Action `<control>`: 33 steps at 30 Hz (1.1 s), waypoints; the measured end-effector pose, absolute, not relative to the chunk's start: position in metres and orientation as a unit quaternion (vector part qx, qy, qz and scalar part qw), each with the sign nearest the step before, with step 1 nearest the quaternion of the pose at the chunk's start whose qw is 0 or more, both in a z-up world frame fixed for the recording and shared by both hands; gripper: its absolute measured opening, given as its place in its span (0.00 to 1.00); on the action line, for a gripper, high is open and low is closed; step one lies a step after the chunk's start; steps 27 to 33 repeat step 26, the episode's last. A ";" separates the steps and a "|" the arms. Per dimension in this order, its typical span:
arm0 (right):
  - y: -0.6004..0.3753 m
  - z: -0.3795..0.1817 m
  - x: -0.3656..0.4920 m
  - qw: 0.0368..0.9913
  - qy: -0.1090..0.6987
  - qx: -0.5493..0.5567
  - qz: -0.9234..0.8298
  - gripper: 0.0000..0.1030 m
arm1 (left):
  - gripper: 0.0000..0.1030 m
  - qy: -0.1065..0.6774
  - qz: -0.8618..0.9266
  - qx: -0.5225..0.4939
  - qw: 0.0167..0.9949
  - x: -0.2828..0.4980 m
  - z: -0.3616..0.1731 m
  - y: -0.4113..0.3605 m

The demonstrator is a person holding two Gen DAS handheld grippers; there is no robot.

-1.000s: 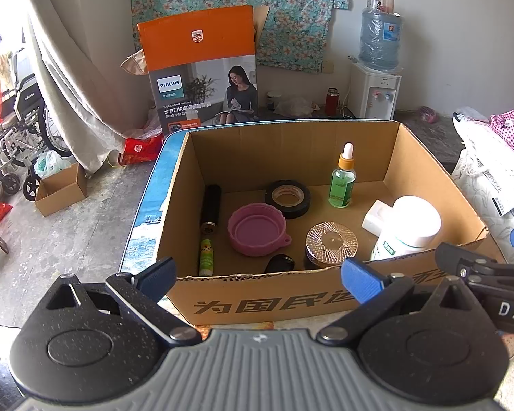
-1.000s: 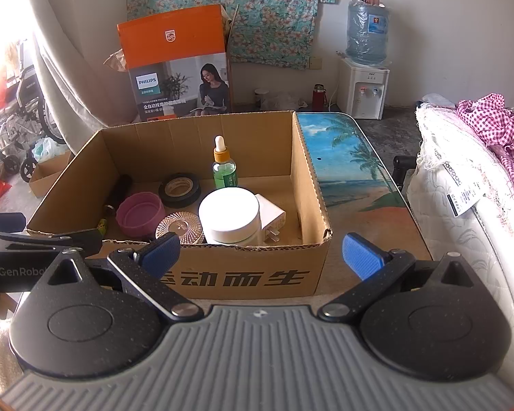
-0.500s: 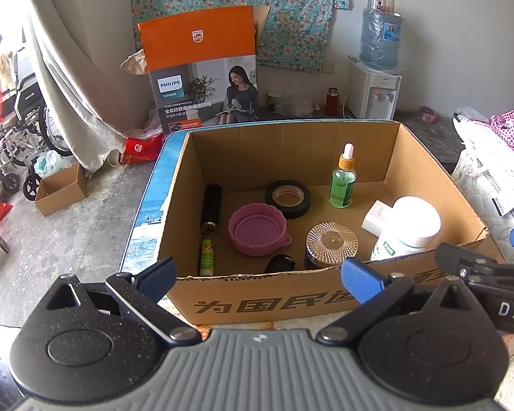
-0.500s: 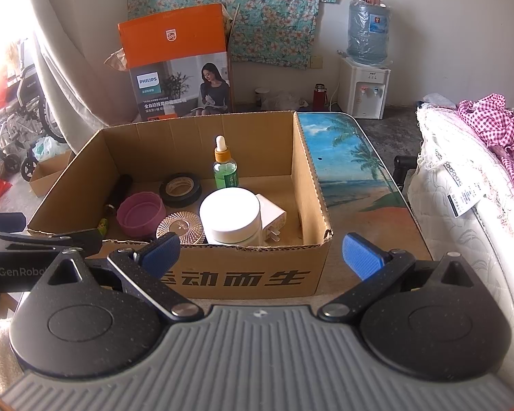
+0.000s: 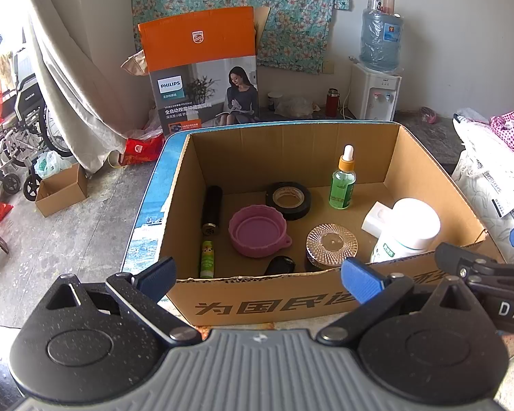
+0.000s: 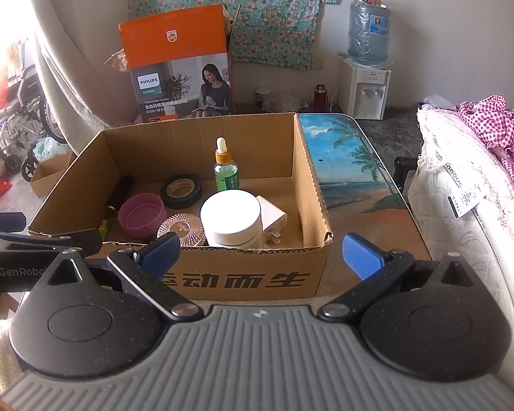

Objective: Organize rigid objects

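An open cardboard box [image 5: 257, 304] [image 6: 311, 188] stands on a table. Inside lie a pink bowl [image 5: 257, 231] [image 6: 141, 215], a black tape roll [image 5: 288, 200] [image 6: 183, 191], a green dropper bottle [image 5: 342, 185] [image 6: 226, 171], a clear ribbed lid [image 5: 331, 241] [image 6: 181, 229], a white-capped jar [image 5: 409, 229] [image 6: 231, 217], a white plug [image 5: 377, 217] [image 6: 272, 219], a black cylinder [image 5: 211, 210], a small green tube [image 5: 207, 260] and a small black item [image 5: 280, 265]. My left gripper [image 5: 258, 275] is open and empty before the box's front wall. My right gripper [image 6: 262, 255] is open and empty at the box's front right corner.
The table top with a beach picture [image 6: 353, 171] extends right of the box. A bed with white bedding [image 6: 462, 205] lies at the right. An orange Philips carton [image 5: 202, 68], a water dispenser [image 5: 377, 68] and a wheelchair [image 5: 13, 130] stand behind.
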State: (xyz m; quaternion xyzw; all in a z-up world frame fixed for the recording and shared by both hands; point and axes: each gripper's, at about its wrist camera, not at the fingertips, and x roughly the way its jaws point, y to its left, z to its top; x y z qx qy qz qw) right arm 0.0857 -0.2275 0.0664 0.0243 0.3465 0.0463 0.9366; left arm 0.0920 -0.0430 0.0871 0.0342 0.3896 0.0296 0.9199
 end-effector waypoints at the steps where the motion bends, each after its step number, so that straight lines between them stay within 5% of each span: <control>1: -0.228 0.066 0.086 0.936 0.347 0.025 0.046 0.99 | 1.00 0.389 0.030 0.035 0.920 0.092 0.087 -0.043; 33: -0.227 0.066 0.086 0.936 0.349 0.026 0.047 0.99 | 1.00 0.391 0.035 0.034 0.919 0.090 0.088 -0.045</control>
